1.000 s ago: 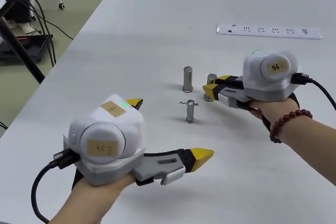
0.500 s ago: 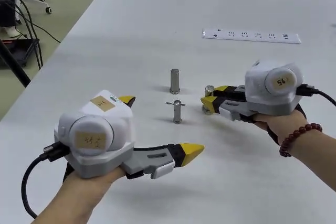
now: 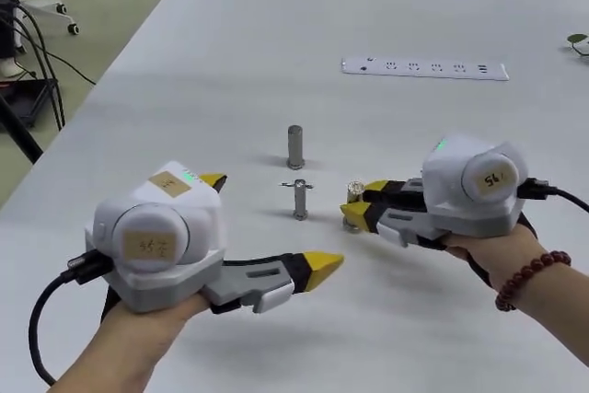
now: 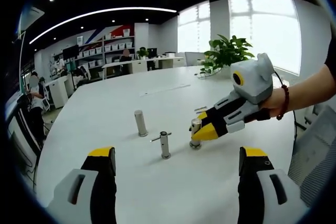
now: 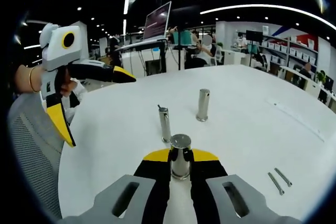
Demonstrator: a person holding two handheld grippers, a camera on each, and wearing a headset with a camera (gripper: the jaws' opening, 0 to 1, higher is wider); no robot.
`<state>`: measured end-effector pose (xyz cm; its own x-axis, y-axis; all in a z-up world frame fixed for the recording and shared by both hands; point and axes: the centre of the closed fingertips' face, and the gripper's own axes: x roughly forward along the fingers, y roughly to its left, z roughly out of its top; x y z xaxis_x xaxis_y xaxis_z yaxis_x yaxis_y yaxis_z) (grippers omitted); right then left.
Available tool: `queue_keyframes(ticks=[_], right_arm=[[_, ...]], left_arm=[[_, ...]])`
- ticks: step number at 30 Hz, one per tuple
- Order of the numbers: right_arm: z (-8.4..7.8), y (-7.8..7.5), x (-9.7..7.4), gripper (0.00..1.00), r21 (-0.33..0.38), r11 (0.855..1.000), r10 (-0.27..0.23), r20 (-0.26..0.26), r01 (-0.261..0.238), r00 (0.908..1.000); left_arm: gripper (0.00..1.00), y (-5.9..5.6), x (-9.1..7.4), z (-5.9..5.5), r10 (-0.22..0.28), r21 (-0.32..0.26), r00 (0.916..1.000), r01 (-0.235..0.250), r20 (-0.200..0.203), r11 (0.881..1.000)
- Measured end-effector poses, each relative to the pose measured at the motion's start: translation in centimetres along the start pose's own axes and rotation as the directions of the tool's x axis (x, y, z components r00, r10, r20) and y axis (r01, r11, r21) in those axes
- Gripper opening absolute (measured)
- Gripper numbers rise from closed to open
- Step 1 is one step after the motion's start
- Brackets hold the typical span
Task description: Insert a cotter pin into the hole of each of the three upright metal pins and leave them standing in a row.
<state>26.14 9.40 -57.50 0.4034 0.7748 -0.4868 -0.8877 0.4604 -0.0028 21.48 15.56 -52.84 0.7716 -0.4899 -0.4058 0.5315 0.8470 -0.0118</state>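
Your right gripper (image 3: 355,213) is closed on a short silver steel pin (image 5: 180,153), held upright between its jaws. Just ahead of its tips stands a second silver pin (image 3: 299,202) with a thin cotter pin (image 3: 296,185) through it, and a bare third pin (image 3: 295,145) beyond. Your left gripper (image 3: 270,222) is wide open and holds nothing.

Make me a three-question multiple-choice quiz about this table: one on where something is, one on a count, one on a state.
1. Where is the power strip? A) beyond the metal pins B) on the floor C) under a hand
2. How many metal pins? A) two B) three C) five
3. The right gripper is: A) wide open B) shut on a pin C) laid down

Answers: 1 A, it lies past the bare pin. 2 B: the bare pin, one carrying a cotter pin, the gripped pin. 3 B, its jaws clamp the gripped pin.
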Motion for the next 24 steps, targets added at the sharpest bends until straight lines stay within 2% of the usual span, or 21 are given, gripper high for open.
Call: queue_keyframes(ticks=[16,24], right_arm=[[-0.9,0.8,-0.3,0.08,-0.026,1.000,-0.003,-0.003,0.003,1.0000],[-1.0,1.0,-0.4,0.09,-0.003,1.000,0.012,-0.019,-0.012,0.9998]], left_arm=[[0.97,-0.1,0.0,-0.1,-0.004,0.010,1.0000,0.004,-0.008,1.000],[0.96,-0.3,0.0,-0.3,-0.010,0.015,0.9998,0.010,-0.016,1.000]])
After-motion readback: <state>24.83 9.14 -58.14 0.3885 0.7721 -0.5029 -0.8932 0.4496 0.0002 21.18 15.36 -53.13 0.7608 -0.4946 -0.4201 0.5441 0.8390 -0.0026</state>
